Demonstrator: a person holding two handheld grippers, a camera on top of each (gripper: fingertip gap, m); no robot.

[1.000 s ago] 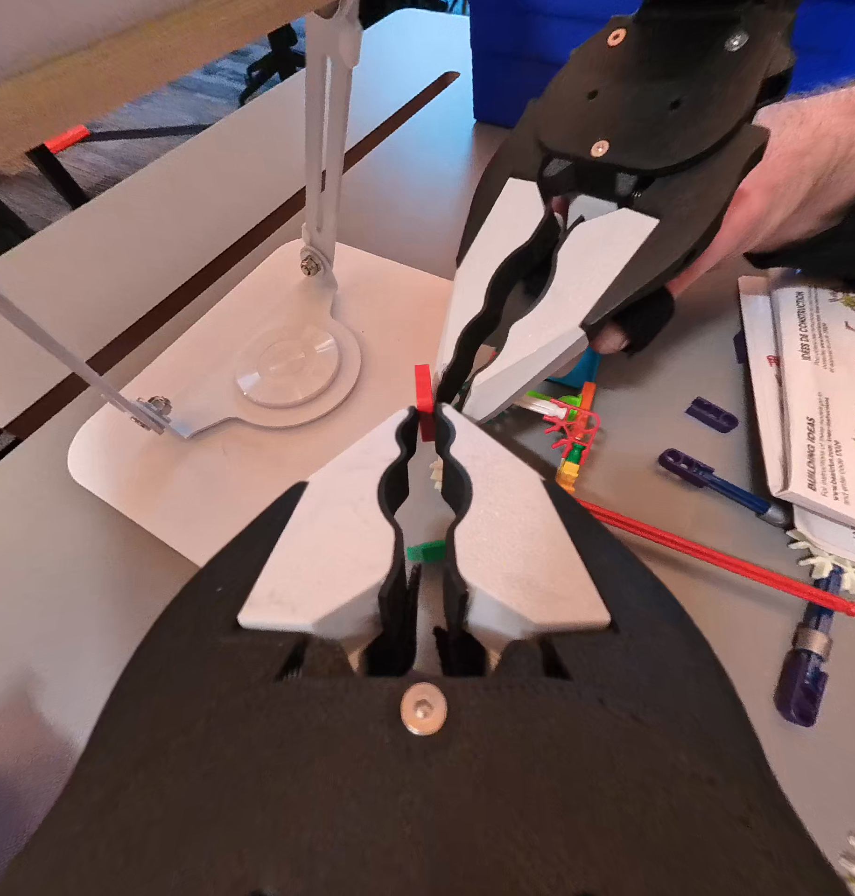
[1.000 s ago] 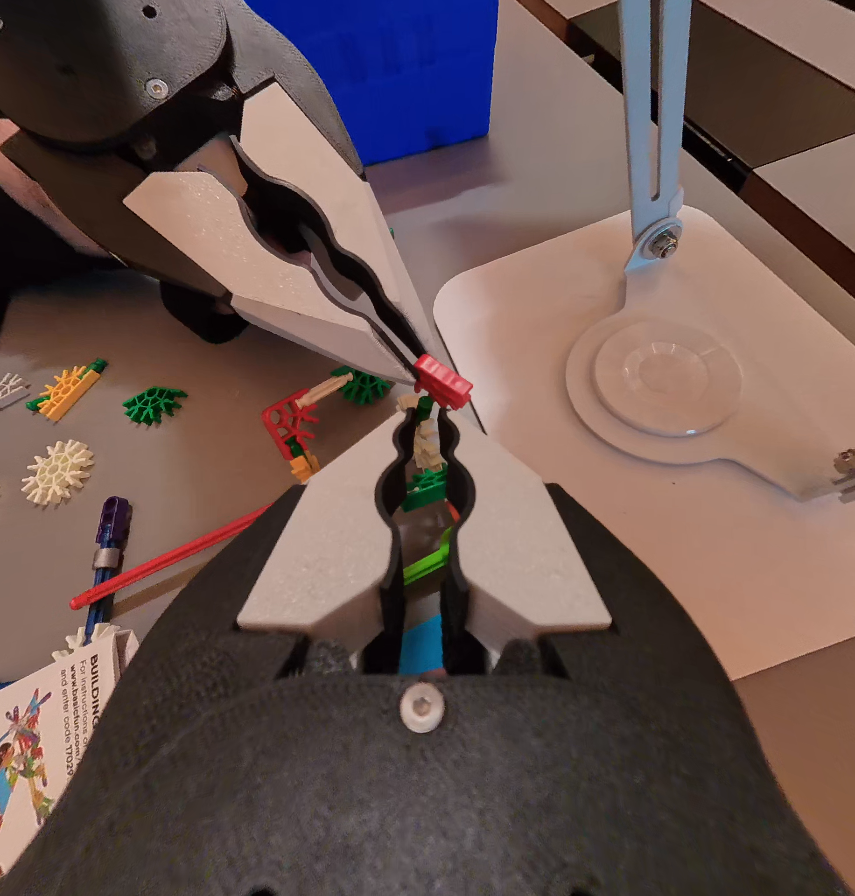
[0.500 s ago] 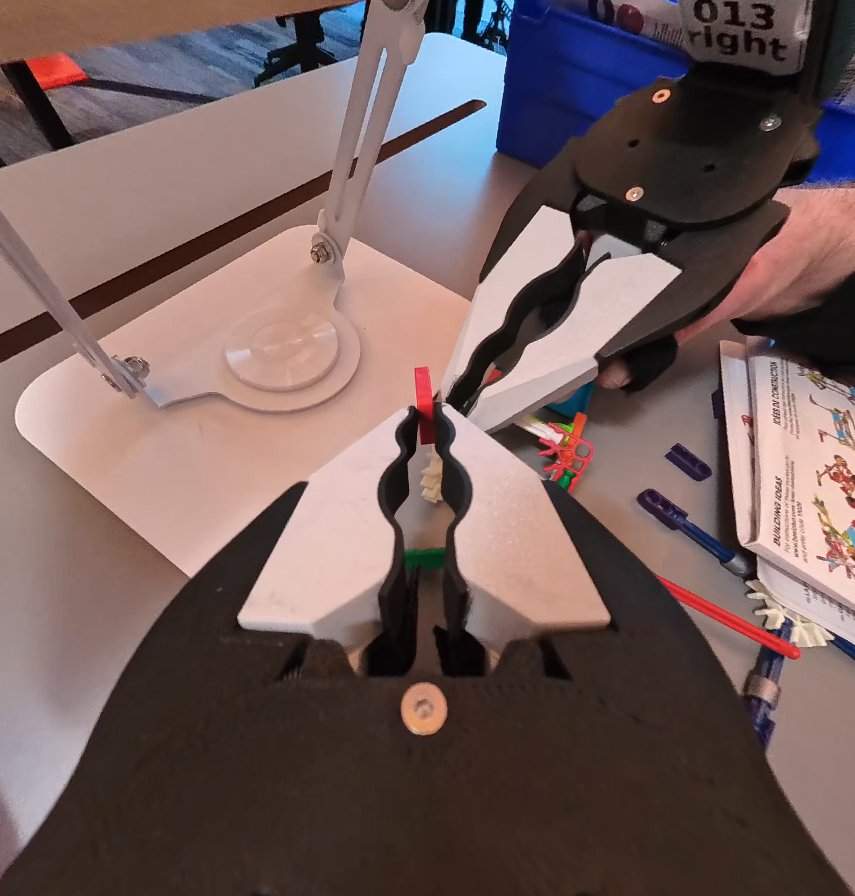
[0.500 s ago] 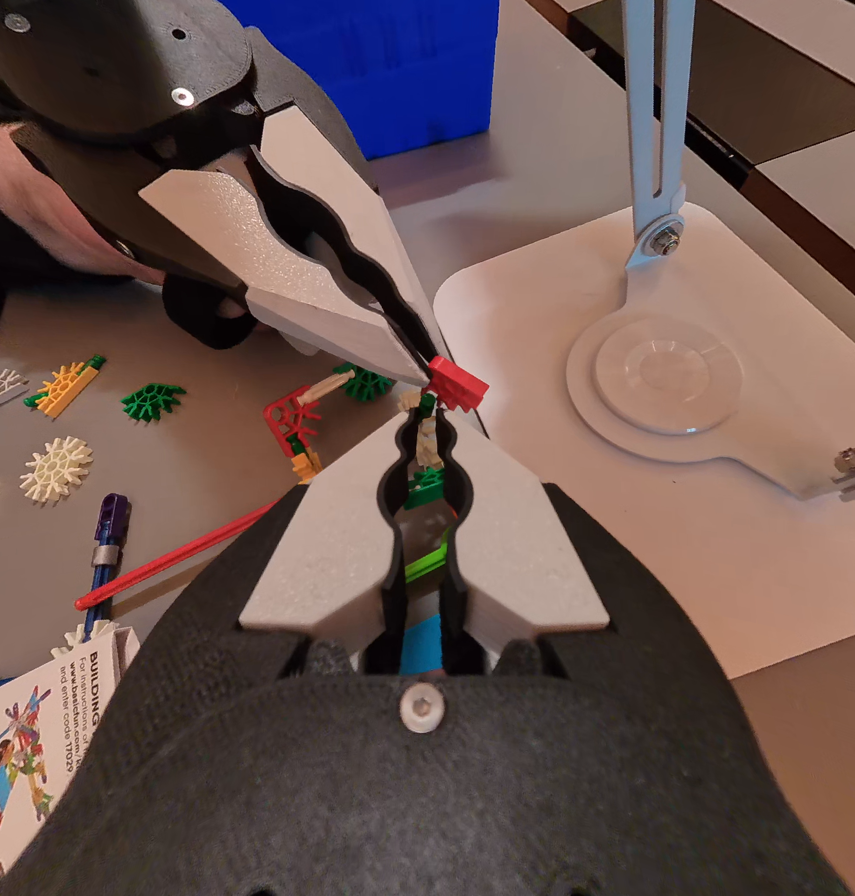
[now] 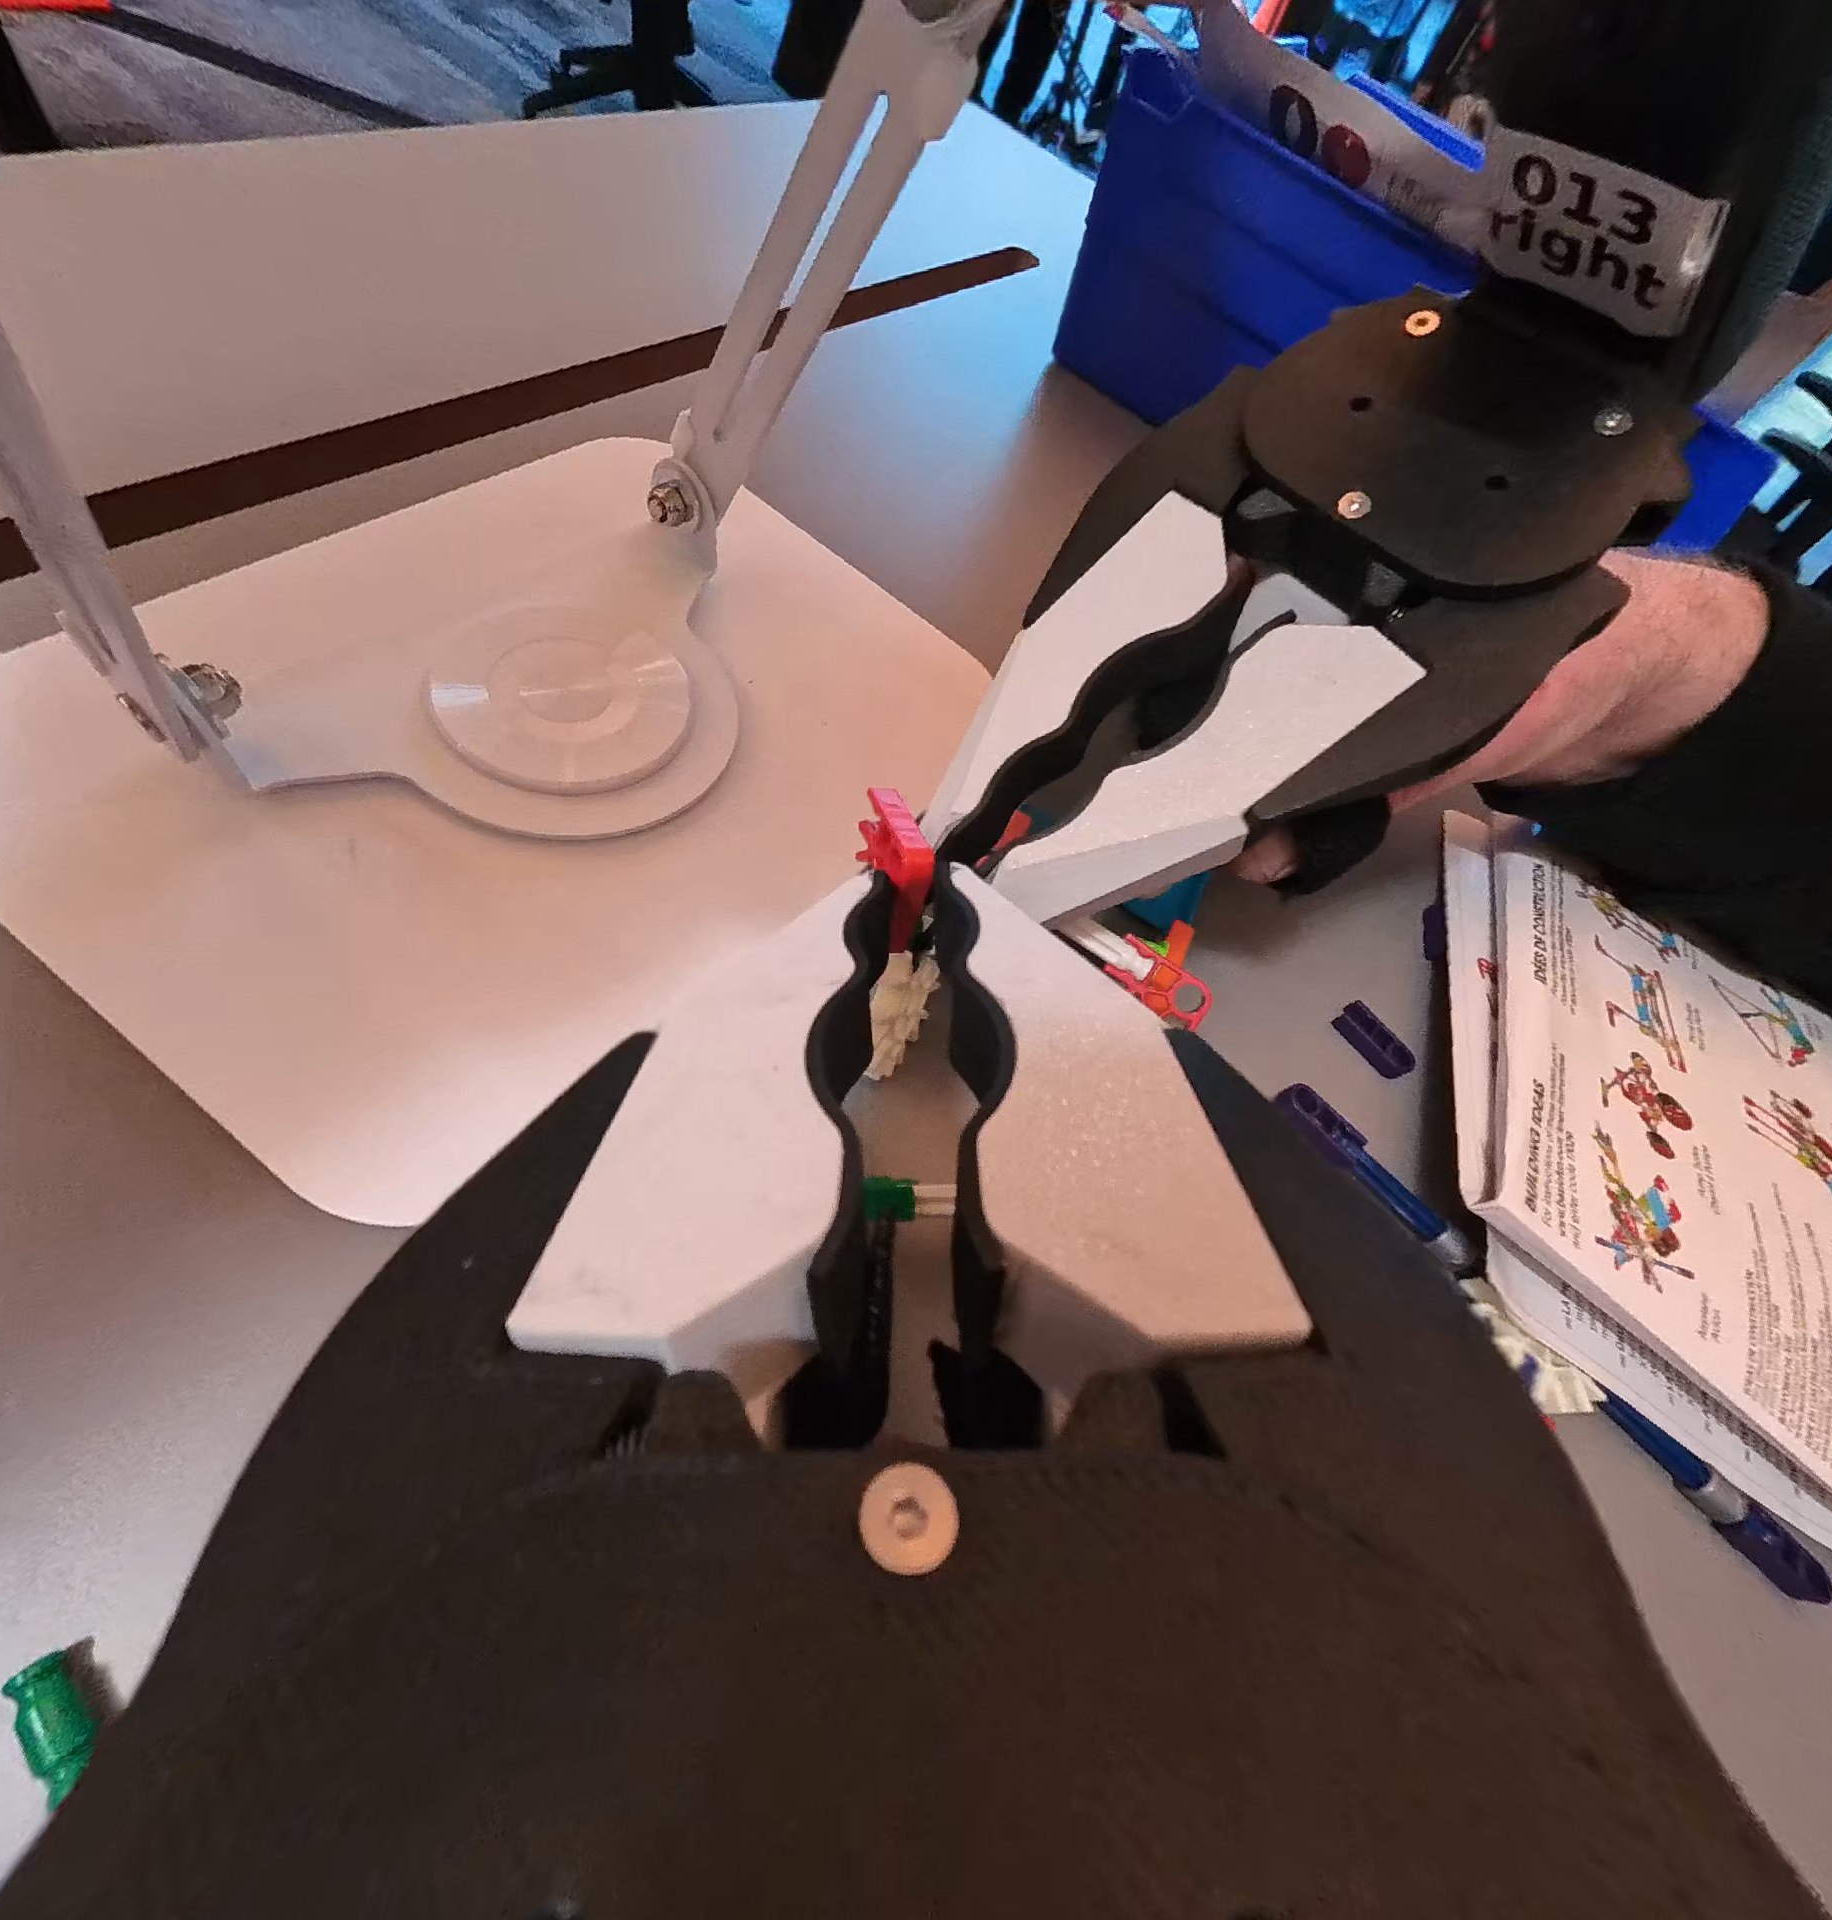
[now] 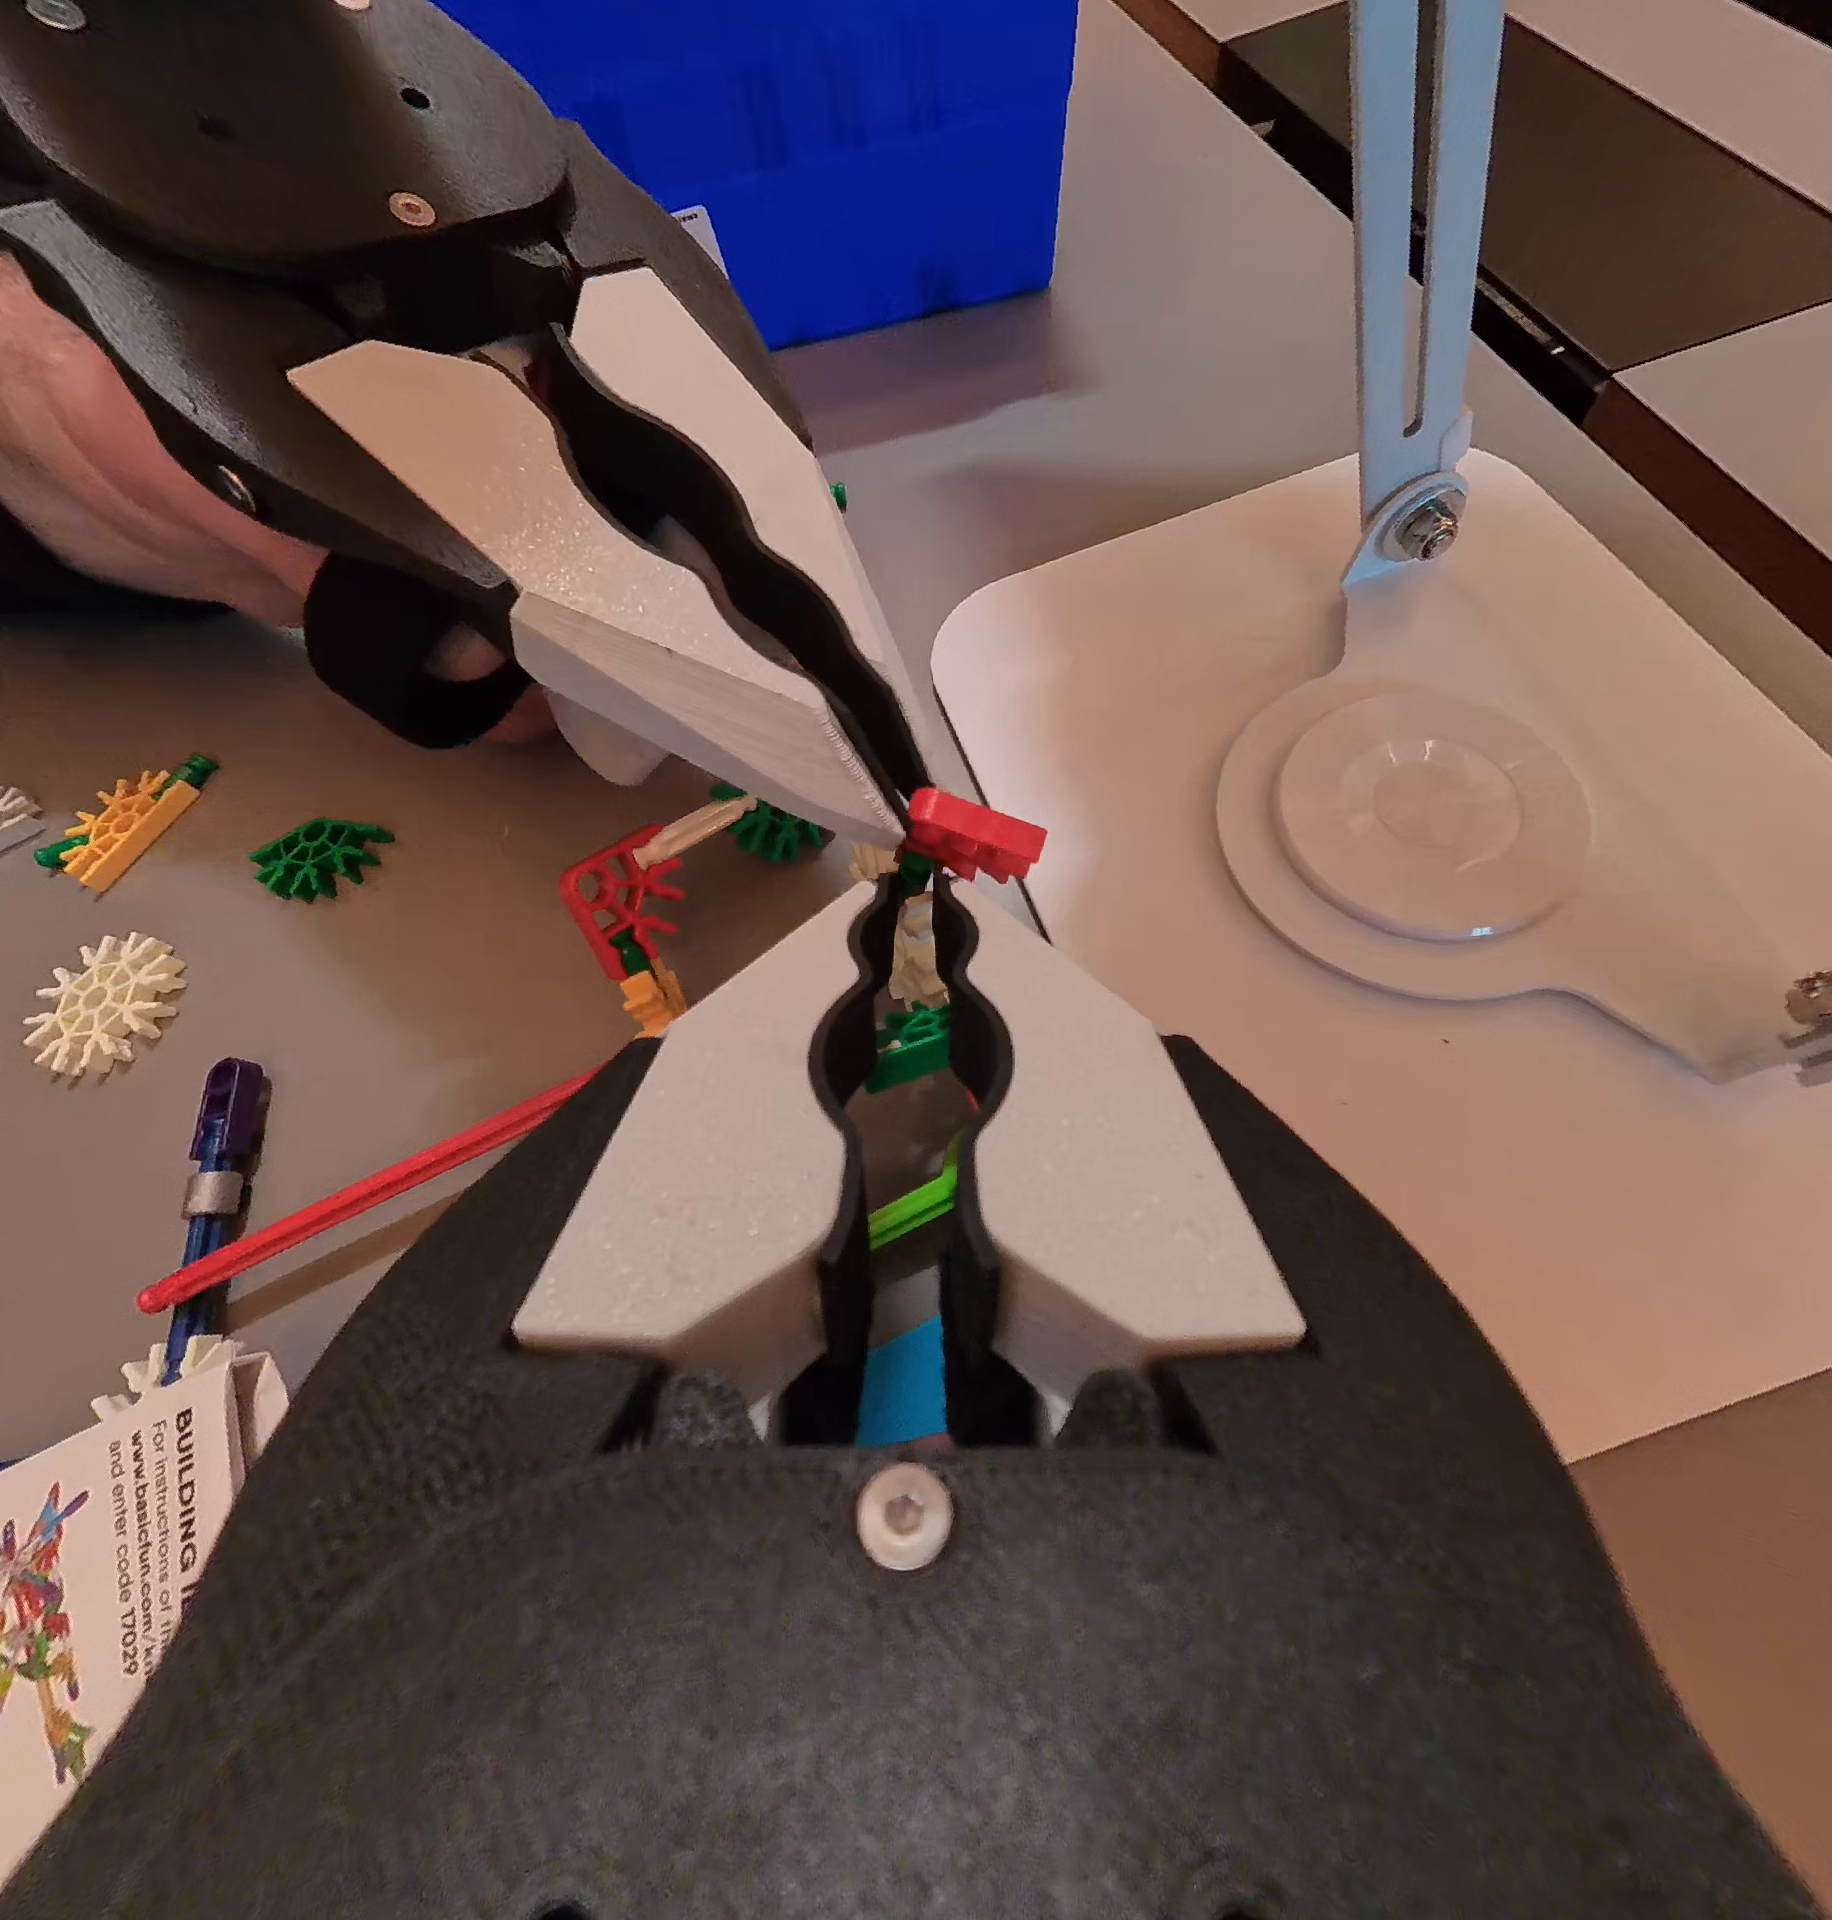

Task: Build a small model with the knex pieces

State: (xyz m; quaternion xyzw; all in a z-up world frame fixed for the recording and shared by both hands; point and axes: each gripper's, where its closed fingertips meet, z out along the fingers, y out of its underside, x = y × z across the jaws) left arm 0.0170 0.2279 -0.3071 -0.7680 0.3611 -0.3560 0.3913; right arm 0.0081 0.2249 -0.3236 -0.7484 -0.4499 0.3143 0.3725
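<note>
The left tongs [image 5: 907,894] were closed on a red connector [image 5: 899,847]; the right tongs [image 6: 907,904], tips pinched on a small green piece [image 6: 914,871] beneath it, met them above the worktop [image 6: 455,987], beside a white stand base [image 5: 372,935]

grey table [image 5: 216,1351] | carpet floor [image 5: 268,52] | office chair [image 5: 621,62]

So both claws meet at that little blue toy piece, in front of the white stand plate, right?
Not quite: the toy piece is red, not blue, as the left wrist view shows. Both claws, left and right, do meet there, by the white stand plate.
</note>
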